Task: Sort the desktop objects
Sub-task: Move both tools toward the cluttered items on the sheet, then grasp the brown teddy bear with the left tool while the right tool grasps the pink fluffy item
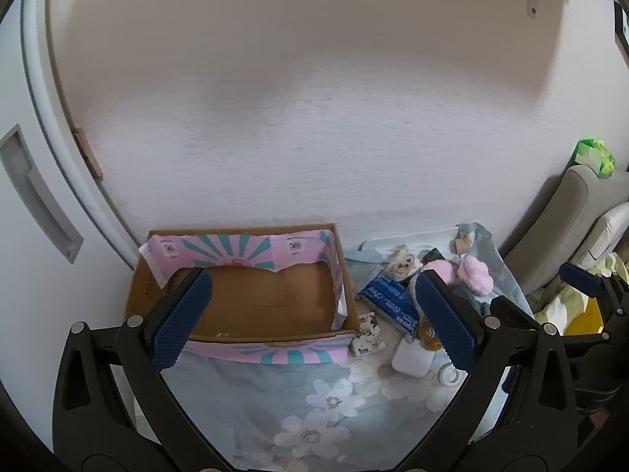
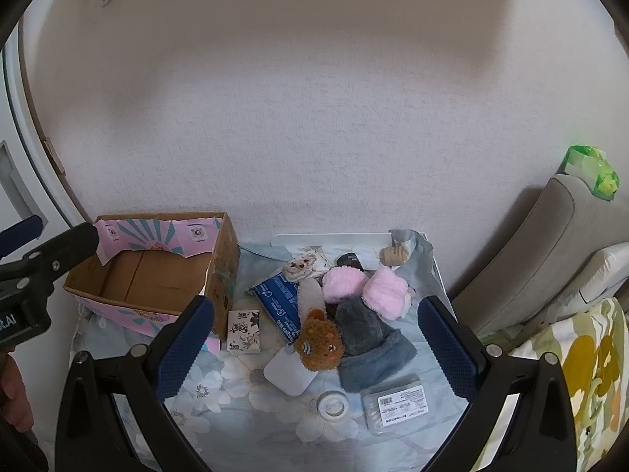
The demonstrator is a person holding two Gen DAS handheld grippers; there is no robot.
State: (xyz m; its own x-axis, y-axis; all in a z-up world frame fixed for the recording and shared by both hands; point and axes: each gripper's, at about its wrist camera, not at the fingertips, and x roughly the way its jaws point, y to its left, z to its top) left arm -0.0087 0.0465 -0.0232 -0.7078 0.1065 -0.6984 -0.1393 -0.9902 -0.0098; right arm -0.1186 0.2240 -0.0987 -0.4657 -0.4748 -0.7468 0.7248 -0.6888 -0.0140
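Observation:
An open cardboard box with pink and teal trim stands at the left on the floral cloth; it also shows in the right wrist view. Beside it lies a pile: a brown plush bear, a grey fuzzy hat, pink fluffy pieces, a blue packet, a tissue pack, a white case, a tape roll and a clear swab box. My left gripper is open and empty above the box's front. My right gripper is open and empty above the pile.
A wall rises right behind the table. A grey padded chair with a green packet on top stands at the right, next to a yellow-patterned fabric. A white door is at the left.

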